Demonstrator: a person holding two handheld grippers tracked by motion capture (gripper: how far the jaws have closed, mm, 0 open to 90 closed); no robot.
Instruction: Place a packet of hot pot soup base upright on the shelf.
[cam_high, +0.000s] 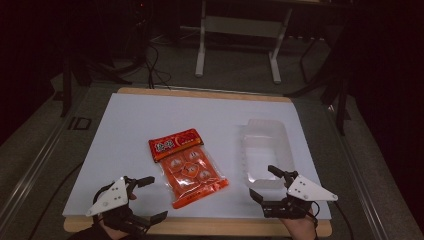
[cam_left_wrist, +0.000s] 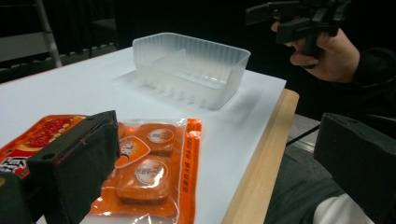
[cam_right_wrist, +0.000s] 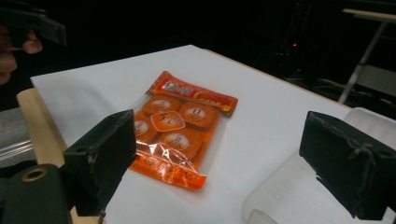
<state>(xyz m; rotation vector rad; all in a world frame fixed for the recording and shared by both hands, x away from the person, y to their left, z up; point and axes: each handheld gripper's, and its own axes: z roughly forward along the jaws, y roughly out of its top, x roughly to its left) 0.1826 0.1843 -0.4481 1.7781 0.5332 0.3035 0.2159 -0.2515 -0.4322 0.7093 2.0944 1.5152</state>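
Status: nothing picked up yet. Snack pack (cam_high: 187, 166) lies flat on the white table (cam_high: 130, 125), about centre, red header end toward 11 o'clock, clear sealed end toward 5 o'clock. Clear plastic tub (cam_high: 265, 150) sits at 3 o'clock of the pack, well apart from it, and looks empty.

Left gripper (cam_high: 144, 199) hovers at the table's near edge, roughly 7 o'clock of the pack, jaws spread wide and holding nothing. In the left gripper view the pack (cam_left_wrist: 140, 163) shows just past the left-hand jaw, not between the two.

Right gripper (cam_high: 265, 185) is at the near edge too, at 6 o'clock of the tub, close to its near wall, jaws wide apart and empty. The right gripper view looks across at the pack (cam_right_wrist: 180, 130), with the tub's rim (cam_right_wrist: 280, 191) low in frame by the right-hand jaw.

Read: likely job is pack into tub. Done: none of it, as far as shown. Left: approach, grip the pack (thin film, sealed edge looks the easiest bite), carry to 3 o'clock, drop in the tub. Left gripper is nearer the pack.
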